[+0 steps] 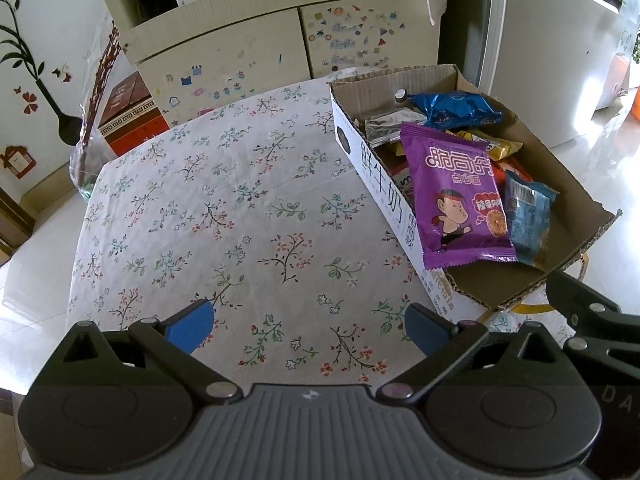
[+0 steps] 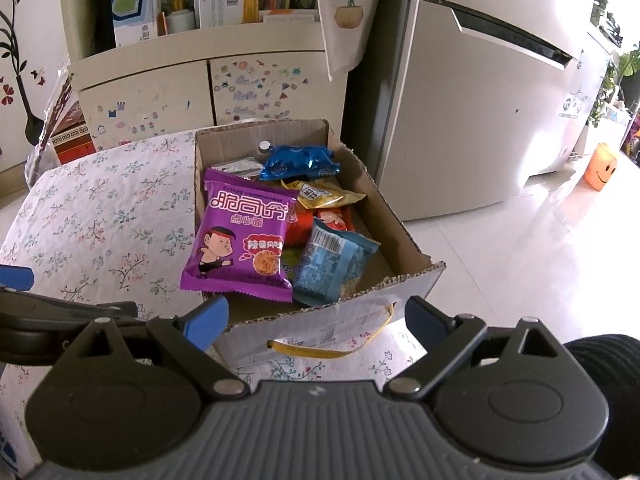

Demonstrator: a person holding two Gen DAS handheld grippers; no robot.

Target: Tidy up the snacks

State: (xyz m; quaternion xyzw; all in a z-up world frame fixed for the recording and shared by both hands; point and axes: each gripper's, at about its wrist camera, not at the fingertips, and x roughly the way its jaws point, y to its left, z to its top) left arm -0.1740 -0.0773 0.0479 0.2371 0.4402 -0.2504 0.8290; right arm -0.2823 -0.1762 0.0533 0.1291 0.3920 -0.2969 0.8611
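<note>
On the floral tablecloth [image 1: 224,216], bare at left, the left gripper [image 1: 310,330] hovers, jaws wide, nothing between its blue ribbed pads; at the table's right edge sits a corrugated cardboard box [image 2: 400,224], white outer side printed 鲜牛奶; inside, crinkled snack packets: purple packet [image 2: 244,240] reading "Crispy commander" and 脆司令 lies on top, half over the box's left wall; silver, dark blue [image 2: 300,162], yellow, orange and light blue barcoded packets beside it; right gripper [image 2: 316,322] spread open over the box's near wall, empty; only the right view shows the box's yellow handle [image 2: 320,354] and the refrigerator [image 2: 480,112] in full.
</note>
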